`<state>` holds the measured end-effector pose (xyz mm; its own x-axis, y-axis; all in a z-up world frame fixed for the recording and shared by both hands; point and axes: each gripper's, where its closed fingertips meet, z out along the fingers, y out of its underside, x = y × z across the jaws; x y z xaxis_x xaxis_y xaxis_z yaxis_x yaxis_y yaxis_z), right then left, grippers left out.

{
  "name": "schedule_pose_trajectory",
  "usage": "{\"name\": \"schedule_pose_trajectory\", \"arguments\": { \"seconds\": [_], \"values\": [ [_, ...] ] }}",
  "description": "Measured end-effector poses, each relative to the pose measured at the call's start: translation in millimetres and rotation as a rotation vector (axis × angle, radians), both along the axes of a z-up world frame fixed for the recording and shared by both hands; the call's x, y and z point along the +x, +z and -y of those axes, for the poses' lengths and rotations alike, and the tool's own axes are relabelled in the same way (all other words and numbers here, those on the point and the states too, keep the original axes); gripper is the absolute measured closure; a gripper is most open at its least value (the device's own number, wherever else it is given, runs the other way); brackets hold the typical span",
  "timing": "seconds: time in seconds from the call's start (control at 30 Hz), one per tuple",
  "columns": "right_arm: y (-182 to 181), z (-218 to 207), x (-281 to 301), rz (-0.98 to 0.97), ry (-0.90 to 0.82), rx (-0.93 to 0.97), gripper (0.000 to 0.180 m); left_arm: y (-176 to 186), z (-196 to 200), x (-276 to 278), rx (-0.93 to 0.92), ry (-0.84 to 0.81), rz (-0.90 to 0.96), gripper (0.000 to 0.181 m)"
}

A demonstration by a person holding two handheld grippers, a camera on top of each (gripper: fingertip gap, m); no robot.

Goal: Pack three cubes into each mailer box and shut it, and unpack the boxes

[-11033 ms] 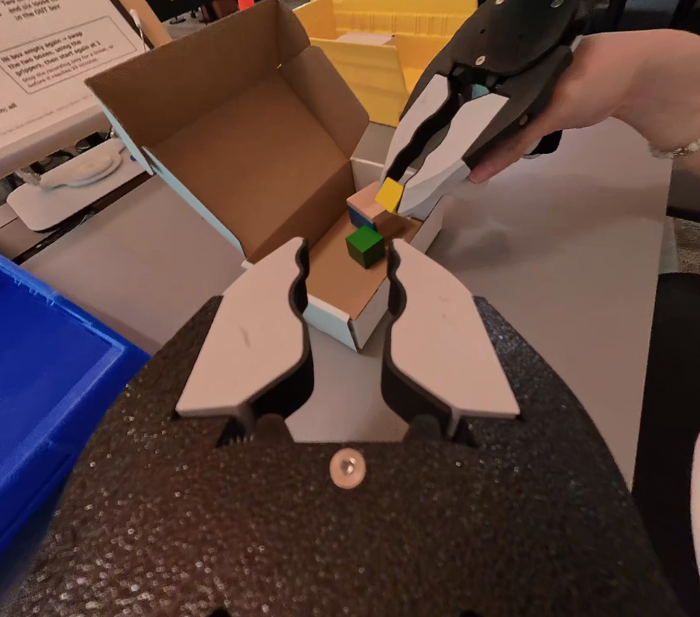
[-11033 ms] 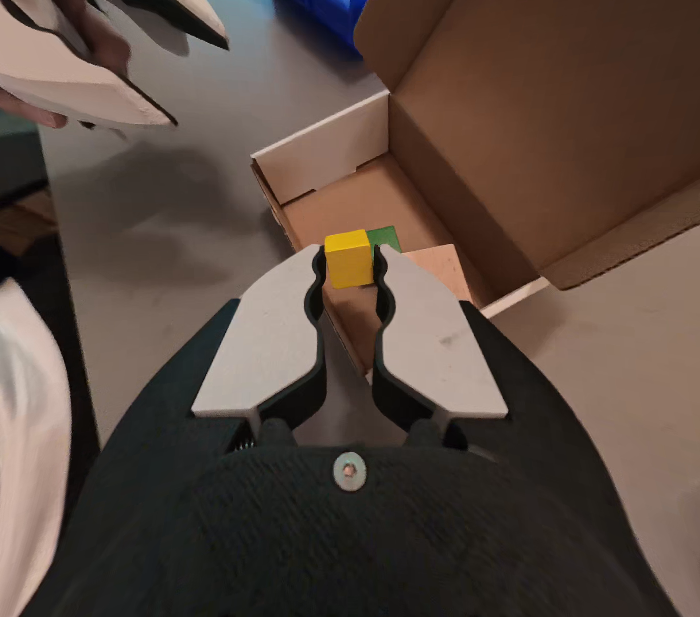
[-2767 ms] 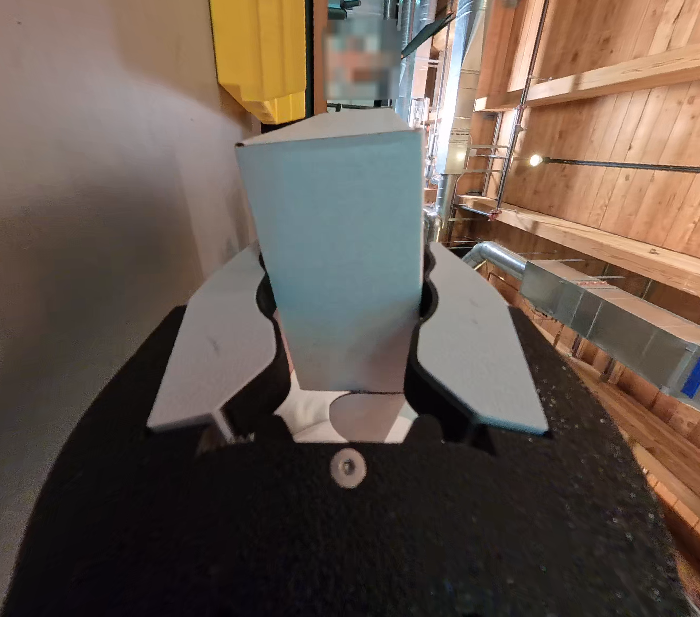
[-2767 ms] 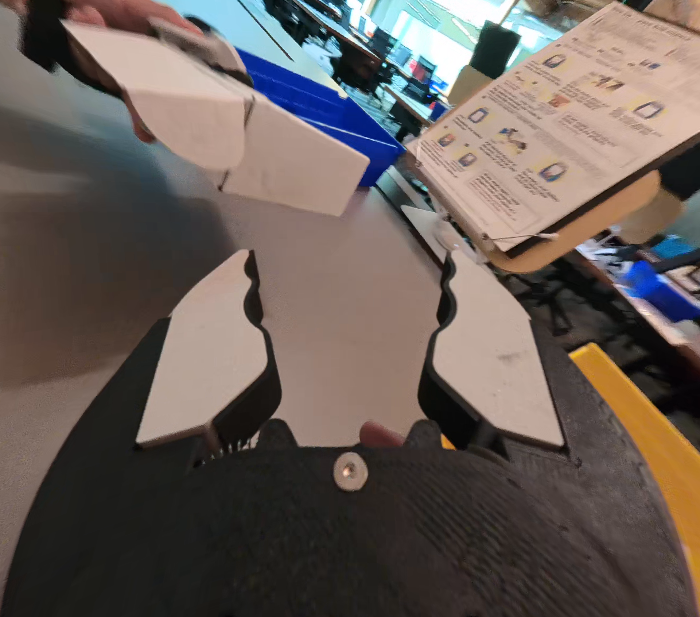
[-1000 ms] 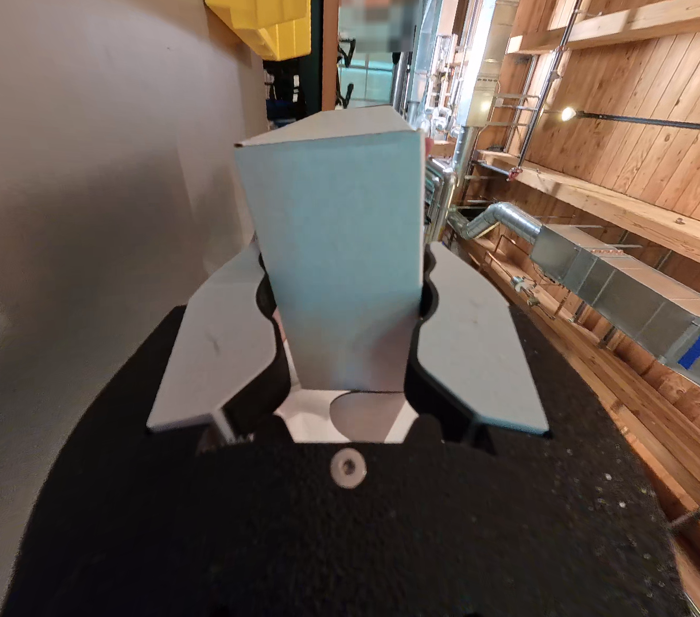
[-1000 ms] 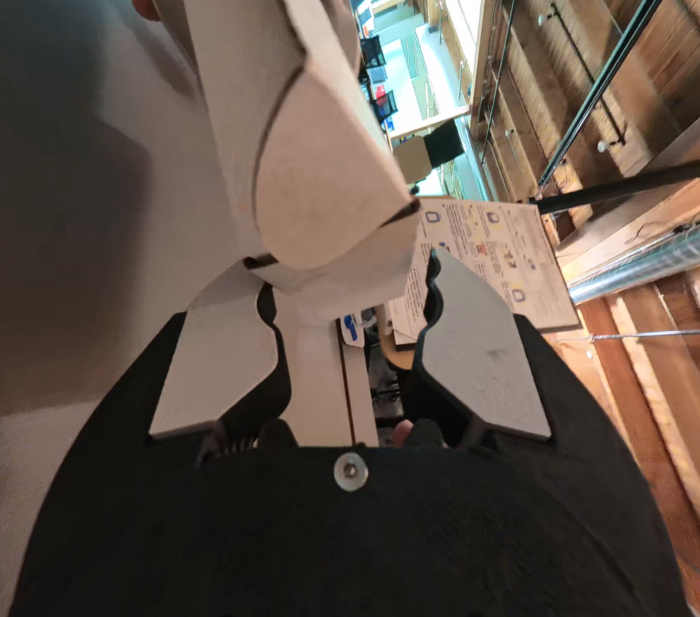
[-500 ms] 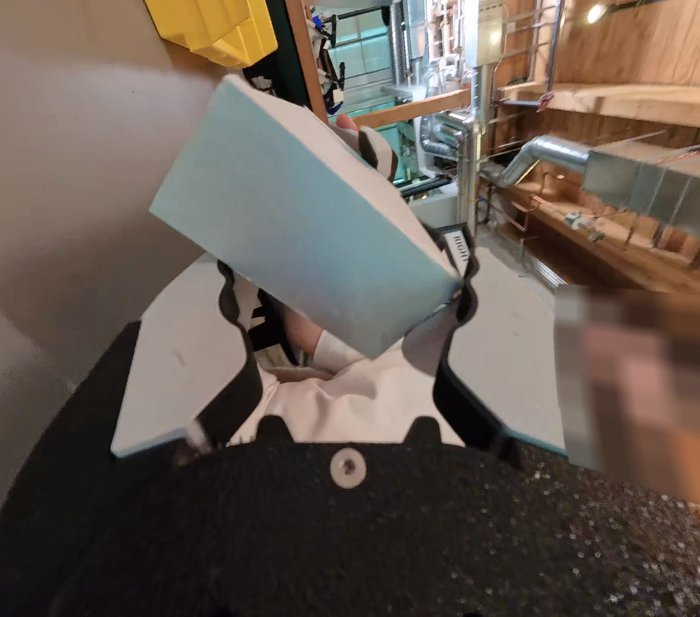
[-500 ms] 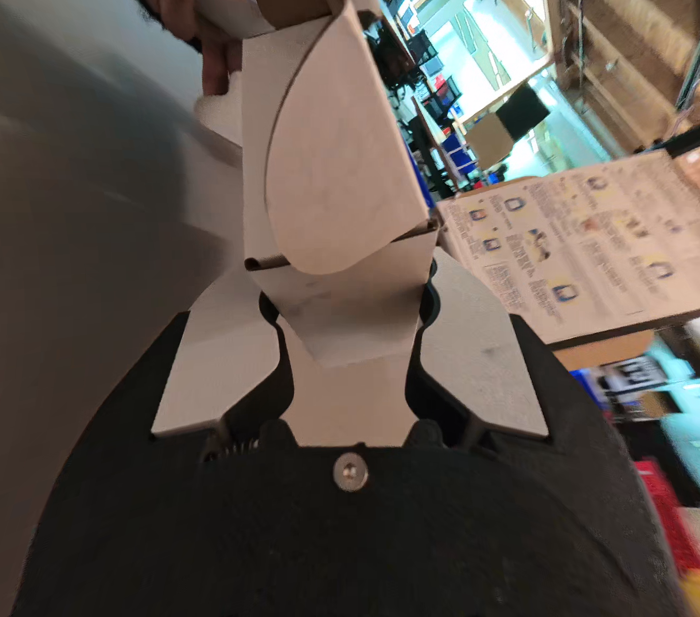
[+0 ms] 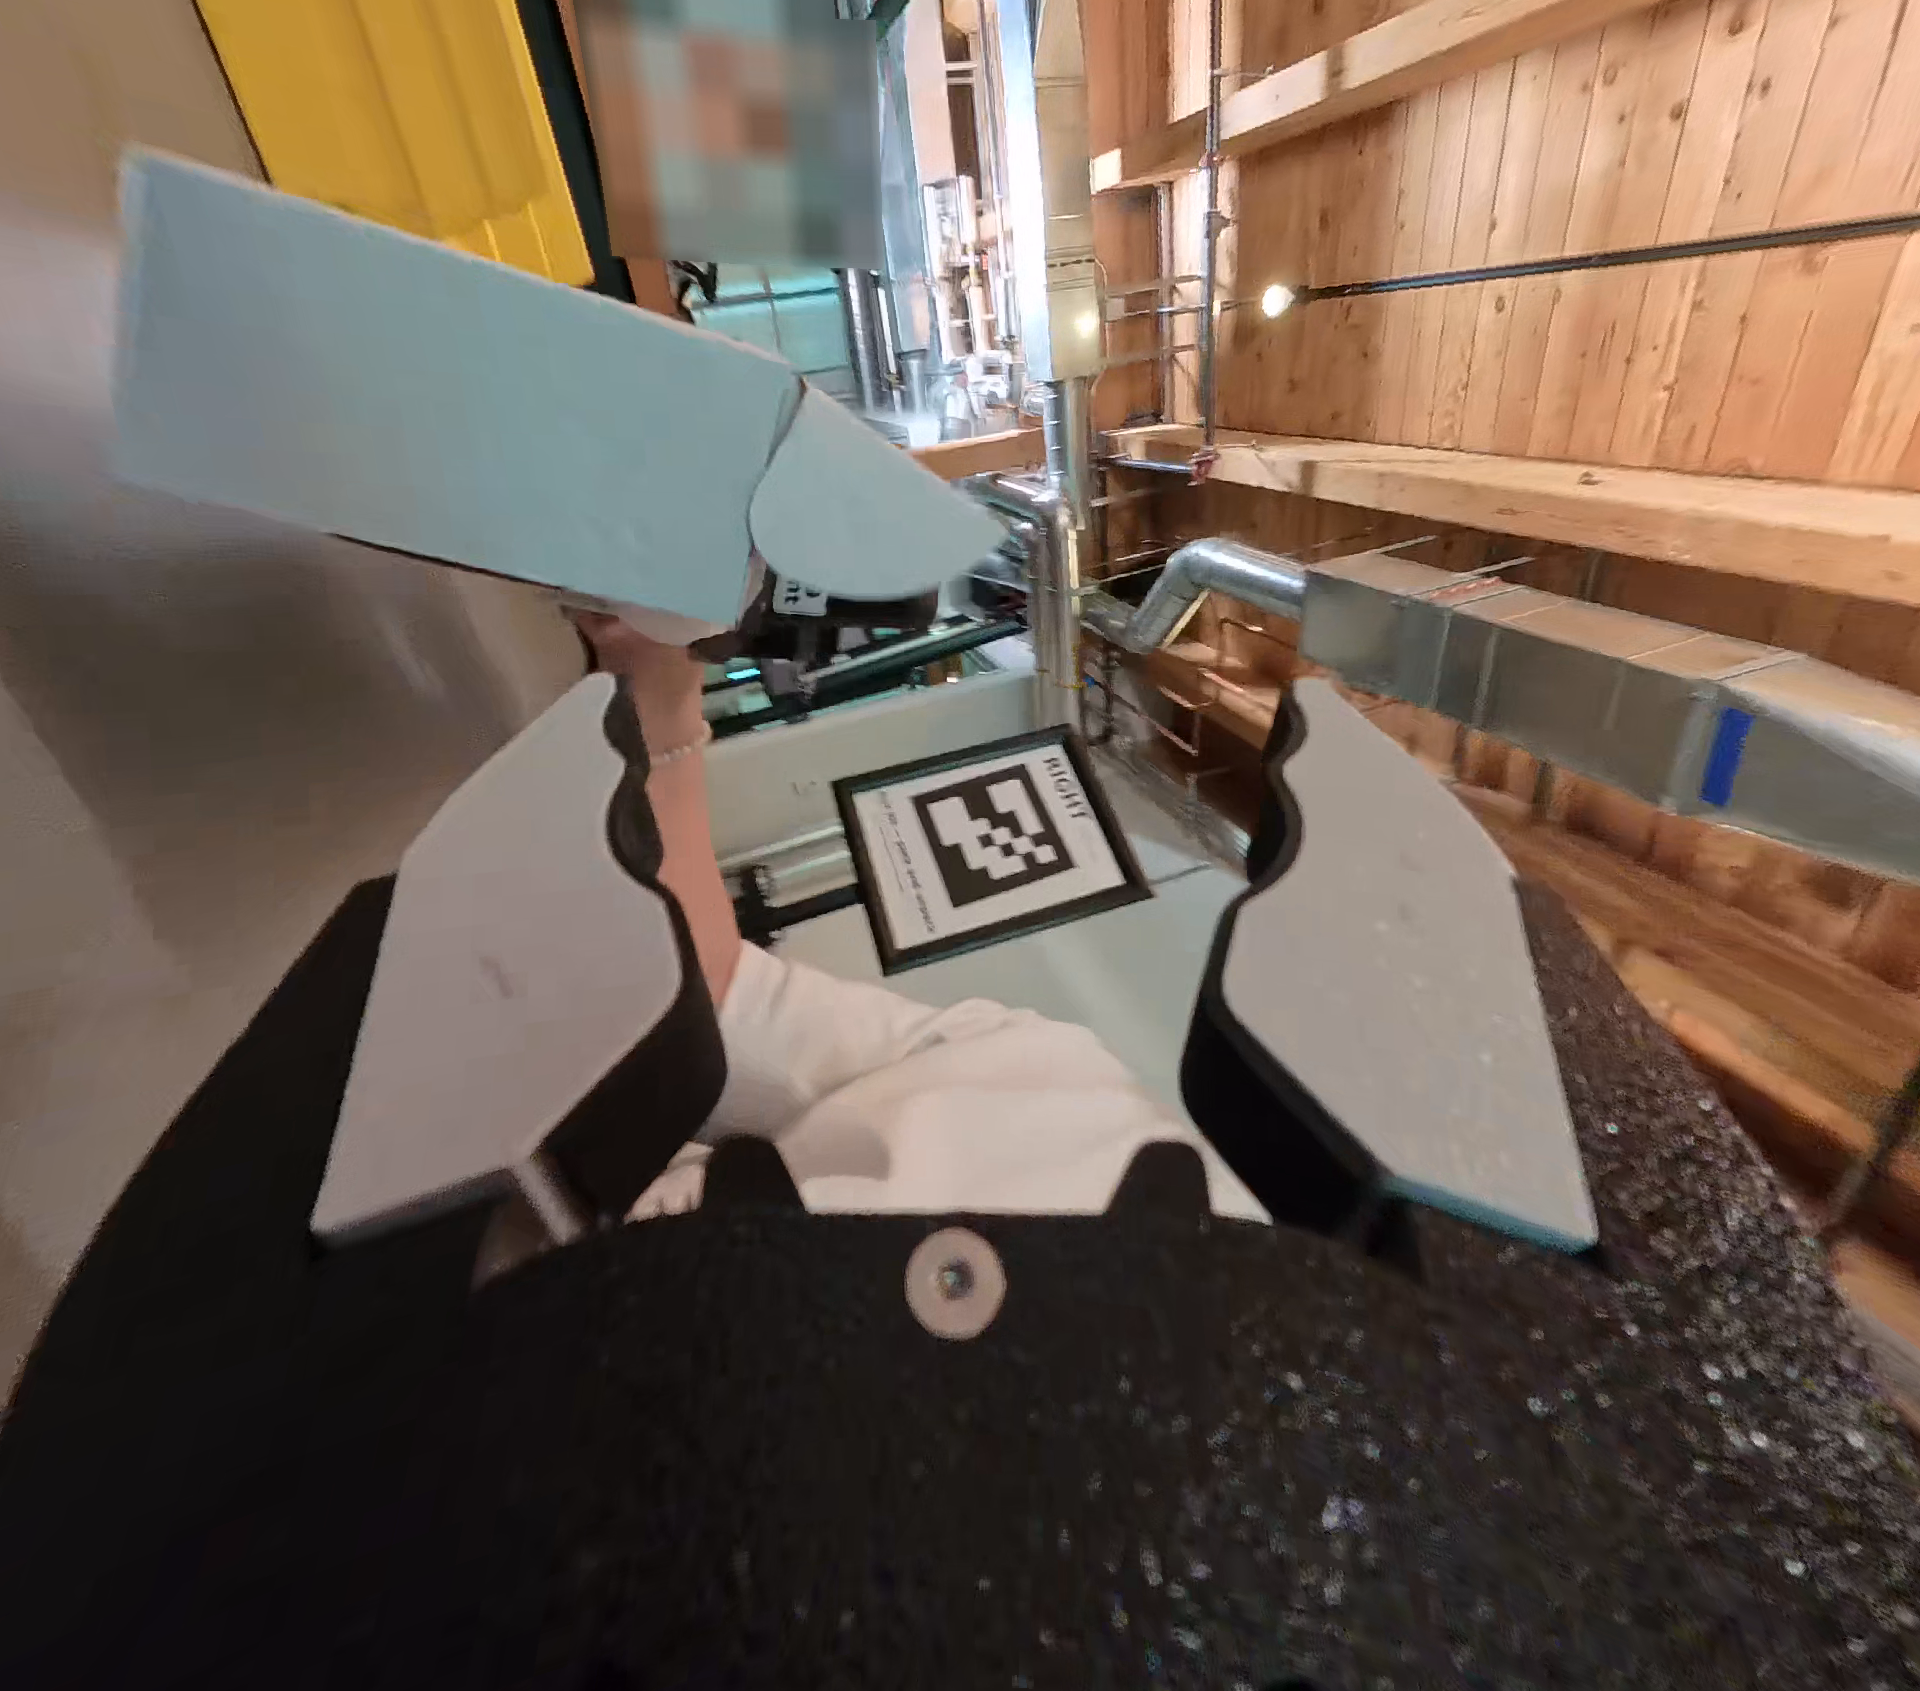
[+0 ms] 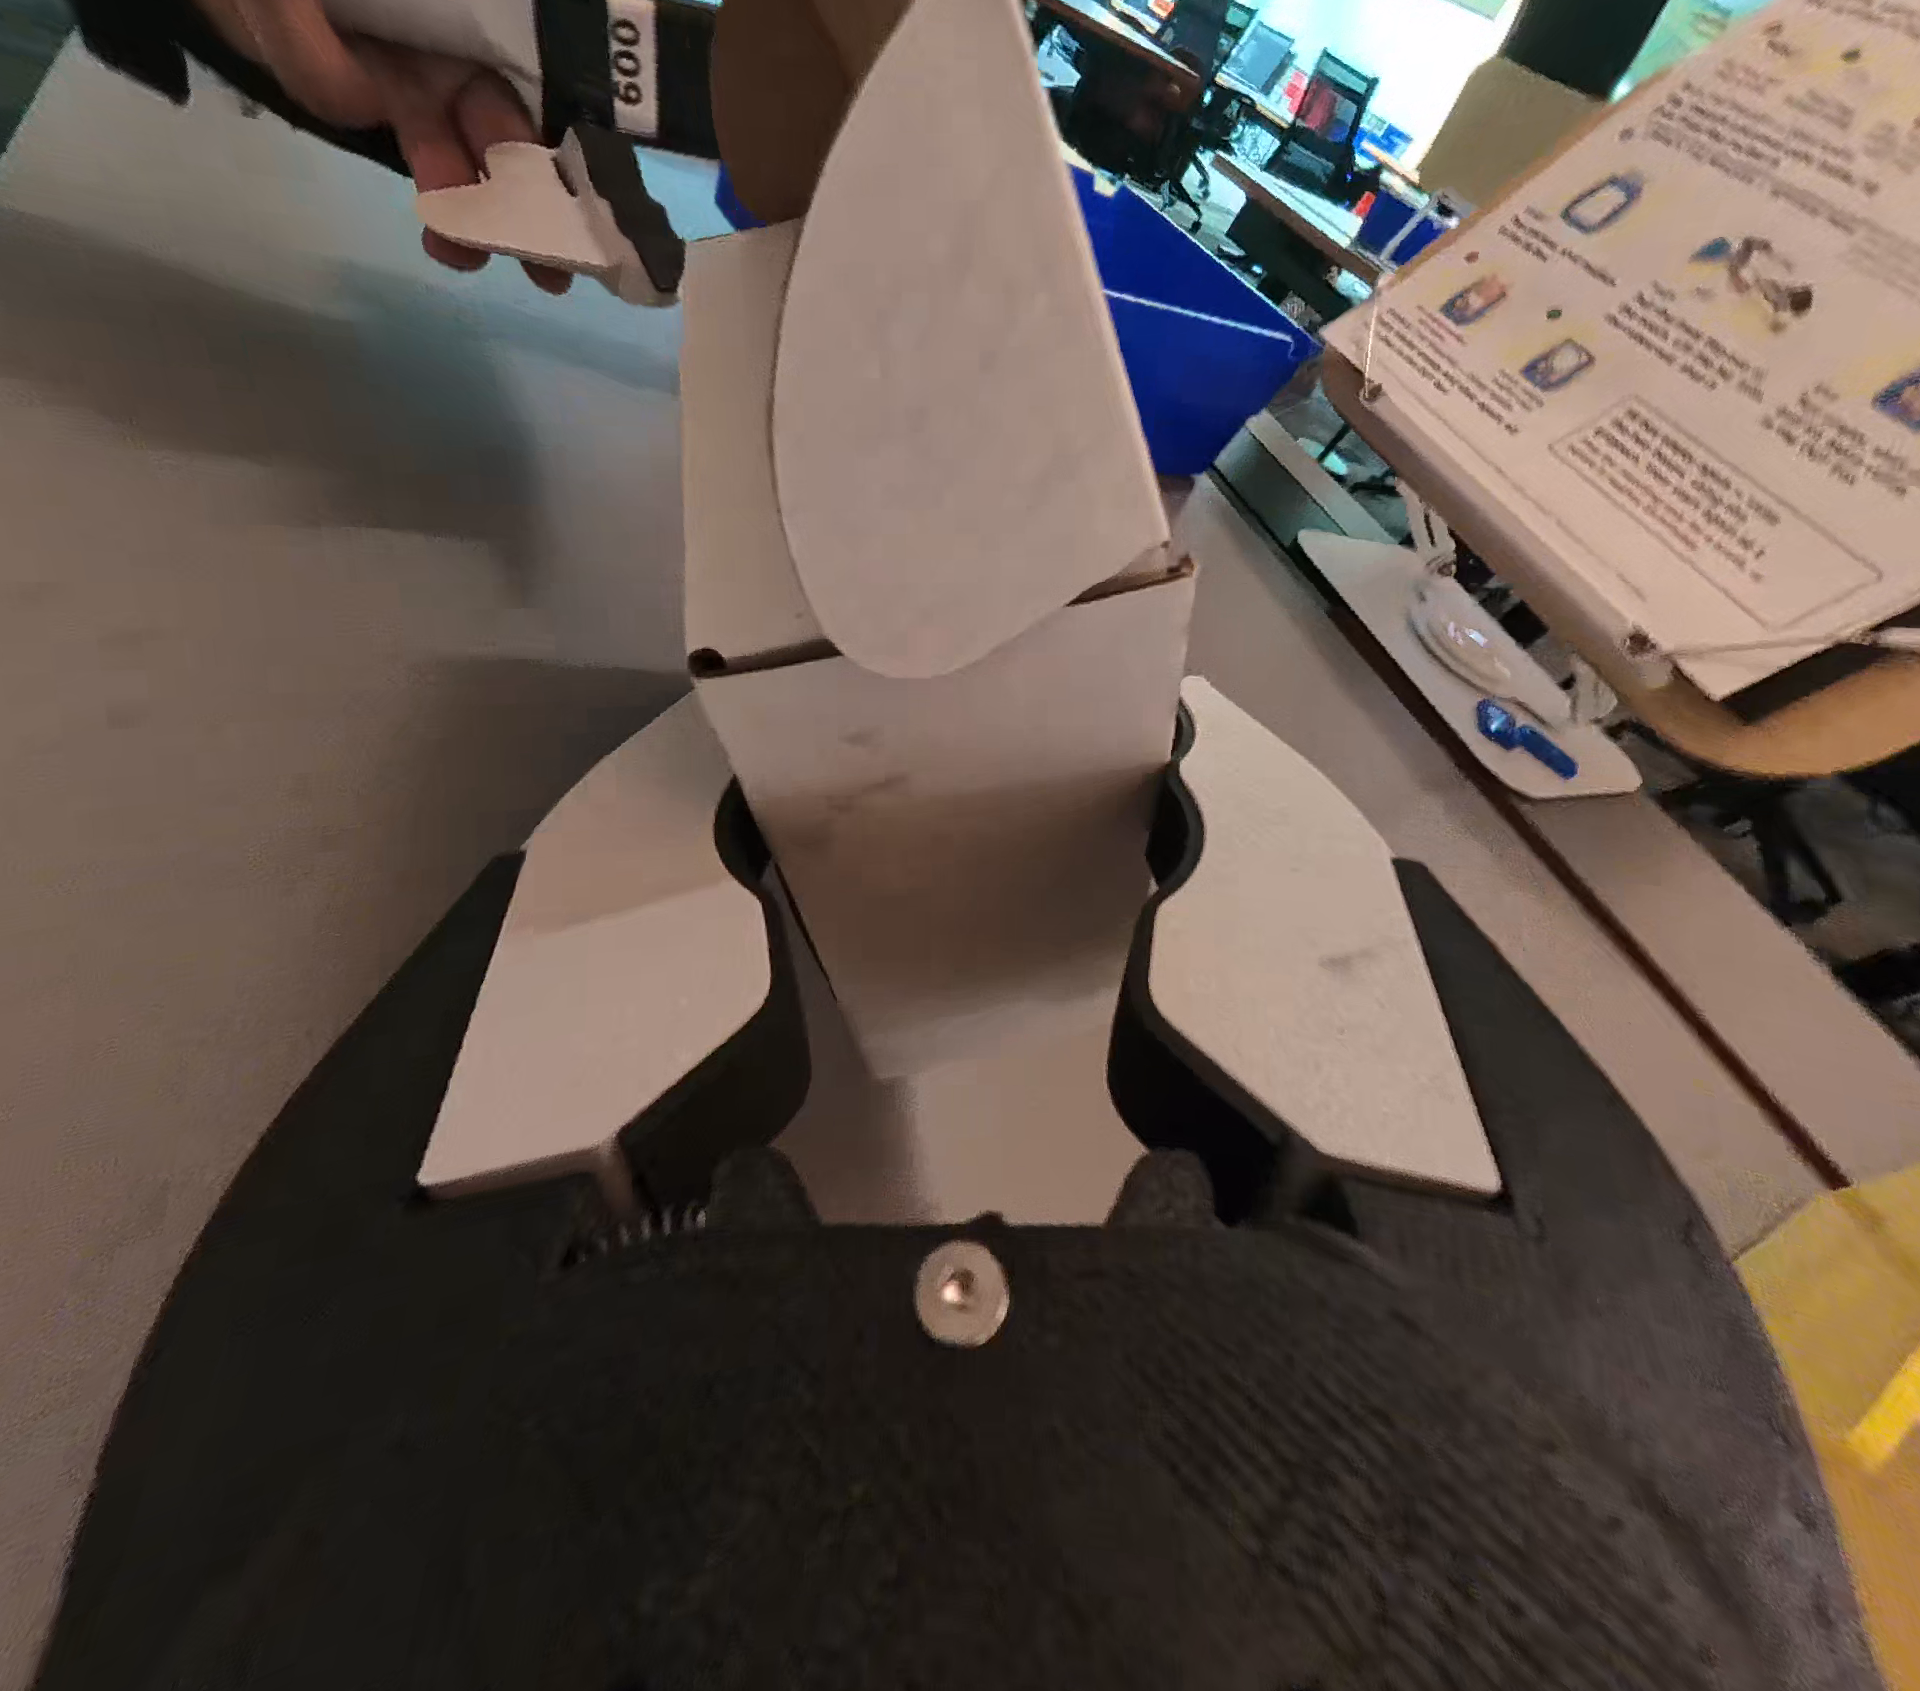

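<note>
Gripping the white mailer box (image 10: pixel 935 789) by its near end, the right gripper (image 10: pixel 956 820) holds it above the grey table (image 10: pixel 260 550), long axis pointing away, rounded flap loose. Beyond, the left gripper (image 9: pixel 945 768) is spread wide, empty.

Black textured tongs (image 10: pixel 956 820) with 2 white wavy-edged fingers (image 10: pixel 1288 966), silver screw (image 10: pixel 958 1294); white sleeve (image 9: pixel 914 1059).

The white mailer box (image 10: pixel 935 768) stands on end between the right gripper's (image 10: pixel 956 794) fingers, clamped at its lower part, rising ahead of the claw. Its rounded side flap (image 10: pixel 935 394) overlaps the outside; brown inner cardboard shows at the top.
</note>
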<state>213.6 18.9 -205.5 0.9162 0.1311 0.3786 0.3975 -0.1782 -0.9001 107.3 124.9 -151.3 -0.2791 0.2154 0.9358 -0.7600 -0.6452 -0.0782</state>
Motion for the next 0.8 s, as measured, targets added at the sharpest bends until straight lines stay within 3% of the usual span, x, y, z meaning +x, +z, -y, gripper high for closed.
{"name": "schedule_pose_trajectory", "arguments": {
  "seconds": [0.07, 0.13, 0.3, 0.4, 0.47, 0.57, 0.67, 0.8],
  "values": [
    [-6.0, 0.5, 8.0, -0.109, -0.023, -0.013, 0.107, 0.1, -1.1, 0.7, 0.111, 0.047, 0.053, 0.081],
    [-15.4, 0.2, 12.6, -0.208, -0.042, -0.059, 0.107, -0.3, 0.6, 3.7, 0.336, 0.132, 0.154, 0.096],
    [-35.3, -2.2, 15.4, -0.445, -0.073, -0.170, 0.107, -18.3, -12.0, 19.8, 1.396, 0.459, 0.458, 0.112],
    [-41.7, -2.6, 13.1, -0.556, -0.065, -0.203, 0.107, -15.9, -12.8, 24.5, 1.801, 0.657, 0.606, 0.127],
    [-48.3, -1.0, 9.4, -0.533, -0.042, -0.235, 0.107, -25.2, -7.1, 30.4, 1.859, 0.646, 0.582, 0.128],
    [-60.1, 2.0, 8.6, -0.422, -0.048, -0.284, 0.107, -46.9, -9.7, 41.4, 1.789, 0.553, 0.348, 0.121],
    [-60.2, 3.7, 9.9, -0.415, -0.065, -0.301, 0.107, -44.5, -3.5, 47.9, 1.705, 0.536, 0.258, 0.124],
    [-49.7, 24.4, 7.0, -0.411, -0.049, -0.345, 0.087, -39.6, 6.0, 54.6, 1.709, 0.474, 0.199, 0.132]
  ]
}}
